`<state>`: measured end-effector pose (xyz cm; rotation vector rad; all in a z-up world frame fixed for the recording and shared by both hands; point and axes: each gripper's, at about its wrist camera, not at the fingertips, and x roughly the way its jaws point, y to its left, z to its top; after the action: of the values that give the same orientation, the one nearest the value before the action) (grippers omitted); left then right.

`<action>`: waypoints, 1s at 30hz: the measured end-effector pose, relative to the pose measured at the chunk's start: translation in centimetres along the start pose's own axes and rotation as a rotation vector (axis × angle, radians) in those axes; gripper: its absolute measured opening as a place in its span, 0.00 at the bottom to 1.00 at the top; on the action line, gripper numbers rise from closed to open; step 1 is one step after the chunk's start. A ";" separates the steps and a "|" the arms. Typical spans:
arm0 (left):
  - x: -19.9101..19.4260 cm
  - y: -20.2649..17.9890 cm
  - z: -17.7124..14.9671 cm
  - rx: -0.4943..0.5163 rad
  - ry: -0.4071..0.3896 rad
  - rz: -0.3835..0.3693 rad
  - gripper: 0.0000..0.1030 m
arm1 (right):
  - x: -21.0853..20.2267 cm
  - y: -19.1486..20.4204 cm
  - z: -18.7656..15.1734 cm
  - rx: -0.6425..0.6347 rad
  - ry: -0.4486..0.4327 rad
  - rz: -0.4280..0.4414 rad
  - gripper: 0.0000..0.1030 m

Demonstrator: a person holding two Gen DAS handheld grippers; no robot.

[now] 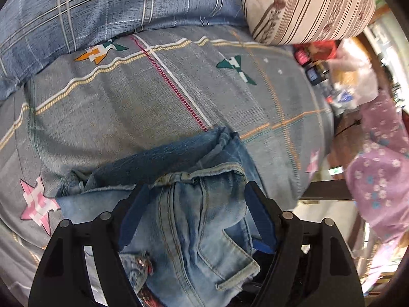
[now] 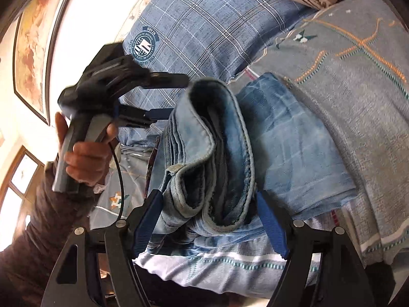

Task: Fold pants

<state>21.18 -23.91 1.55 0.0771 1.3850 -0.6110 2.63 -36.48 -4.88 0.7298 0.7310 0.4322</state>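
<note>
Both grippers, left (image 1: 196, 215) and right (image 2: 208, 220), spread wide around folded jeans (image 2: 209, 153) (gripping nothing) on the bed (image 1: 153, 107).

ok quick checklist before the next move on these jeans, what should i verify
1. Left gripper has denim between its fingers: ok, a bunched part of the jeans sits between the blue pads.
2. Right gripper has denim between its fingers: ok, stacked layers sit between the pads.
3. Grips clamped tight: cannot tell, both sets of fingers stand wide around thick fabric.
4. Layers aligned: not ok, the folded edges curl and gape in the right wrist view.
5. Landing spot on the grey bedspread: ok, open flat cloth ahead of the jeans.
6. Blue plaid pillow clear of the fold: cannot tell, it lies close behind.
</note>
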 end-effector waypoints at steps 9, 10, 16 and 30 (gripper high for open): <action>2.6 -1.9 -1.0 0.116 0.018 0.113 0.81 | 1.5 1.2 -0.5 -0.030 0.024 0.009 0.81; 2.6 -2.1 -1.2 0.151 0.019 0.120 0.81 | 1.6 1.2 -0.6 -0.030 0.025 0.018 0.81; 3.2 -4.3 -2.1 0.430 0.038 0.274 0.67 | 1.6 0.6 -1.1 -0.034 0.016 0.002 0.69; 3.0 -7.9 -0.2 0.314 -0.080 0.261 0.49 | -4.9 -0.5 1.0 -0.049 -0.161 -0.061 0.31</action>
<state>17.64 -31.61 1.09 0.4736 1.1688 -0.5998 0.11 -40.14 -2.51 0.6862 0.5877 0.3306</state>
